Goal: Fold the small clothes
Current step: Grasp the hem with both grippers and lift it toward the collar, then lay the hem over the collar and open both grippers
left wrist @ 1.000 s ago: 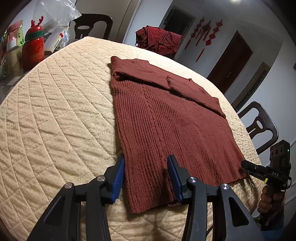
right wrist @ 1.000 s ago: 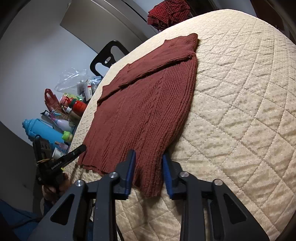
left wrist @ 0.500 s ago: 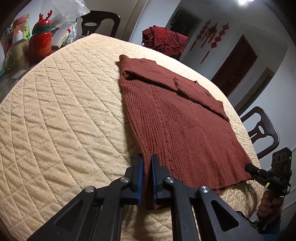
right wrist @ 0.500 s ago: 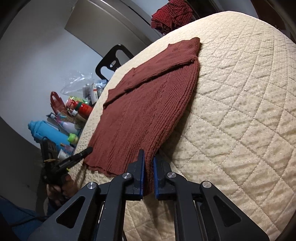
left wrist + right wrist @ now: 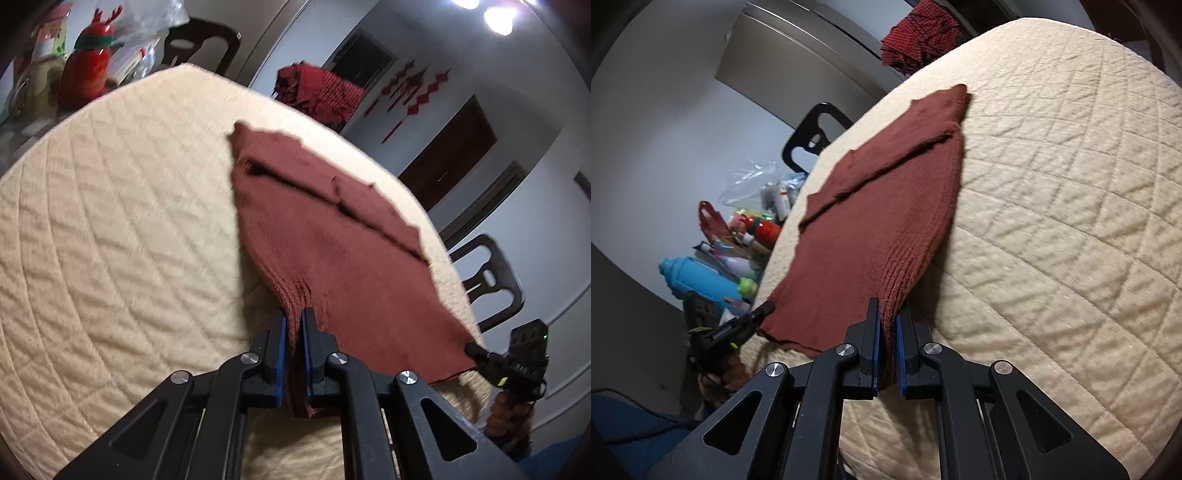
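A: How are the two tools sitting?

B: Both are pointing forward and downward over the near edge of the quilted worktop [image 5: 110,236]. The left tool [image 5: 293,332] is pinching the near left corner of the rust-red knit sweater [image 5: 332,258], its blue pads pressed together on the bunched hem. The right tool [image 5: 888,332] is doing the same at the near right corner, clamped tight on the knit.

A: And the sweater?

B: One sweater, lying lengthwise on the worktop, its far end folded over, the near hem lifting off the quilt and stretching between the two tools. In the left view a hand [image 5: 508,417] is gripping the right tool's handle at the far hem corner.

A: What else is around?

B: Two dark chairs in the left view, one [image 5: 199,40] behind the worktop and one [image 5: 487,280] to the right. One red plaid garment [image 5: 919,33] is heaped past the far edge. Beside the worktop, a red reindeer bottle [image 5: 88,66], a blue bottle [image 5: 698,280] and a clear plastic bag [image 5: 746,181] are crowding together. Nothing is lying across the sweater
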`<state>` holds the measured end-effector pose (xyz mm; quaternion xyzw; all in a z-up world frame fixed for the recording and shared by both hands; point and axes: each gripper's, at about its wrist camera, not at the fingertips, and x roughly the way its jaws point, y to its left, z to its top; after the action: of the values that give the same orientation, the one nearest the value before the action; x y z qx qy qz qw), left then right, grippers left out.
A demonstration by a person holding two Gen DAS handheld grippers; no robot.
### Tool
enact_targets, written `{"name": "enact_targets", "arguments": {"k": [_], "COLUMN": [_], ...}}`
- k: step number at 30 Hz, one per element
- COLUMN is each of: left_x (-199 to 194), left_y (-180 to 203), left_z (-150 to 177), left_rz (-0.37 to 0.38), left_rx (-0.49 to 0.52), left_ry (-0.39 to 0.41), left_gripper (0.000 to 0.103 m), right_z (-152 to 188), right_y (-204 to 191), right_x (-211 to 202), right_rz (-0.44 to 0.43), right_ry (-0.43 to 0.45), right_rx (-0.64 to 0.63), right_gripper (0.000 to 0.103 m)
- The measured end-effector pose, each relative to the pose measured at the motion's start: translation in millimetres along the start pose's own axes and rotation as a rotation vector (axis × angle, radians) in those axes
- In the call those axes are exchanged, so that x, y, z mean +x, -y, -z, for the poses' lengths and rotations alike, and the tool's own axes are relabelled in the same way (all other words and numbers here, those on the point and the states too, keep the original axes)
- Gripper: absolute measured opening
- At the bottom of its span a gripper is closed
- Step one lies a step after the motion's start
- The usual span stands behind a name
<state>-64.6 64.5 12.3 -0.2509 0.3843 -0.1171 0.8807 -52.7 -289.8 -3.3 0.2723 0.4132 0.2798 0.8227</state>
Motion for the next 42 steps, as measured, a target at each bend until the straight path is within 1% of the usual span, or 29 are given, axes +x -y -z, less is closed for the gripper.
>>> {"name": "enact_targets", "arguments": {"k": [3, 7, 10, 13, 17, 19, 21, 24, 26, 28, 30, 34, 36, 39, 42], "left_x": [-9.3, -3.4, 9.9, 26.0, 51.3, 66.0, 84.7, 113.9, 132.8, 146.2, 148.5, 136.8, 138.3, 151.1, 164.9], "left_y": [13.7, 25.2, 26.6, 26.9, 23.0, 19.2, 14.0, 1.4, -7.5, -15.6, -17.8, -8.2, -7.3, -16.2, -23.6], "left_z": [-16.3, -45.5, -68.8, -95.5, -132.3, -146.8, -159.3, -167.6, -167.5, -165.4, -165.3, -176.5, -186.8, -198.1, -201.5], "left_rz": [0.033, 0.038, 0.029, 0.010, -0.009, -0.017, -0.037, -0.054, -0.069, -0.083, -0.071, -0.042, -0.048, -0.055, -0.098], "left_rx": [0.038, 0.073, 0.077, 0.091, 0.086, 0.077, 0.067, 0.026, 0.003, -0.021, -0.042, -0.028, -0.027, -0.073, -0.095], "left_ry": [0.069, 0.130, 0.151, 0.162, 0.160, 0.152, 0.137, 0.085, 0.048, 0.019, 0.014, 0.058, 0.075, 0.055, 0.029], "left_gripper": [0.009, 0.009, 0.009, 0.009, 0.009, 0.009, 0.009, 0.009, 0.009, 0.009, 0.009, 0.009, 0.009, 0.009, 0.009], "right_z": [-13.4, -41.0, -64.6, -96.8, -137.0, -156.2, -167.3, -178.0, -180.5, -181.6, -183.2, -195.8, -205.9, -219.1, -224.7], "right_y": [-11.5, -19.9, -23.7, -28.9, -25.6, -20.3, -13.4, 9.4, 26.4, 35.0, 37.1, 23.0, 20.3, 31.0, 45.1], "right_x": [-3.2, -1.4, 2.6, 9.9, 24.1, 37.2, 49.6, 74.1, 93.3, 102.5, 104.3, 93.5, 95.7, 110.4, 129.2], "right_rz": [-0.024, -0.051, -0.049, -0.037, -0.034, -0.017, 0.005, 0.036, 0.060, 0.075, 0.066, 0.022, 0.026, 0.042, 0.066], "right_ry": [0.031, 0.079, 0.114, 0.155, 0.166, 0.163, 0.154, 0.107, 0.061, 0.036, 0.030, 0.068, 0.077, 0.059, 0.020], "right_rx": [-0.041, -0.085, -0.105, -0.124, -0.101, -0.085, -0.064, 0.011, 0.058, 0.079, 0.090, 0.056, 0.051, 0.092, 0.145], "right_gripper": [0.007, 0.007, 0.007, 0.007, 0.007, 0.007, 0.007, 0.007, 0.007, 0.007, 0.007, 0.007, 0.007, 0.007, 0.009]}}
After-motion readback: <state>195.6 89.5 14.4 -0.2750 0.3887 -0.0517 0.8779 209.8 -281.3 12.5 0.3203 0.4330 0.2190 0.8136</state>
